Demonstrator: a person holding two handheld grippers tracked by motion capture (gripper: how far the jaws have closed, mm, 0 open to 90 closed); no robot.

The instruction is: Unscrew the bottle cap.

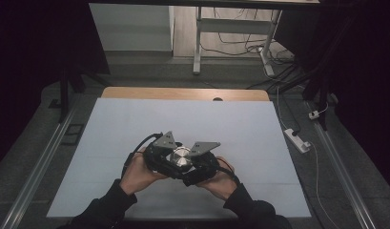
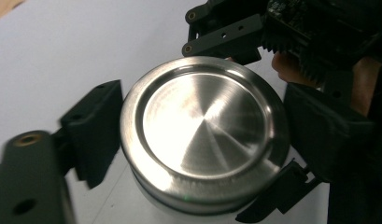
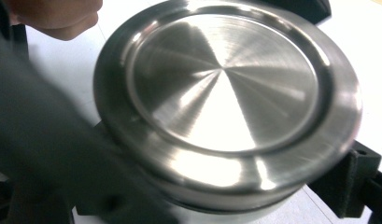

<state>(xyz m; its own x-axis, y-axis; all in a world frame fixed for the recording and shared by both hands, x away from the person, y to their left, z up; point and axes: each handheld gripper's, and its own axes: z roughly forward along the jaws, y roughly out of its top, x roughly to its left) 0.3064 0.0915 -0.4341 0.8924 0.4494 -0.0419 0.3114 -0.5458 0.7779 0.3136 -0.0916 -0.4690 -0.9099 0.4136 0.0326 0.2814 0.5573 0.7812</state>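
Observation:
A round jar with a brushed steel lid (image 1: 181, 158) is held low over the white sheet, between both hands. In the left gripper view the lid (image 2: 205, 126) lies between the two black jaws of my left gripper (image 2: 205, 135). The jaws stand at its rim without clearly pressing, and the left one is blurred. In the right gripper view the lid (image 3: 226, 88) is seen close up. My right gripper (image 3: 230, 186) is shut on the pale jar body just under it. Seen from above, the left gripper (image 1: 175, 160) and right gripper (image 1: 189, 165) meet at the jar.
The white sheet (image 1: 230, 124) covers the table, and a wooden edge (image 1: 183, 93) shows at the back. A power strip (image 1: 297, 140) and cables lie on the floor to the right. White desk legs (image 1: 197, 43) stand behind the table.

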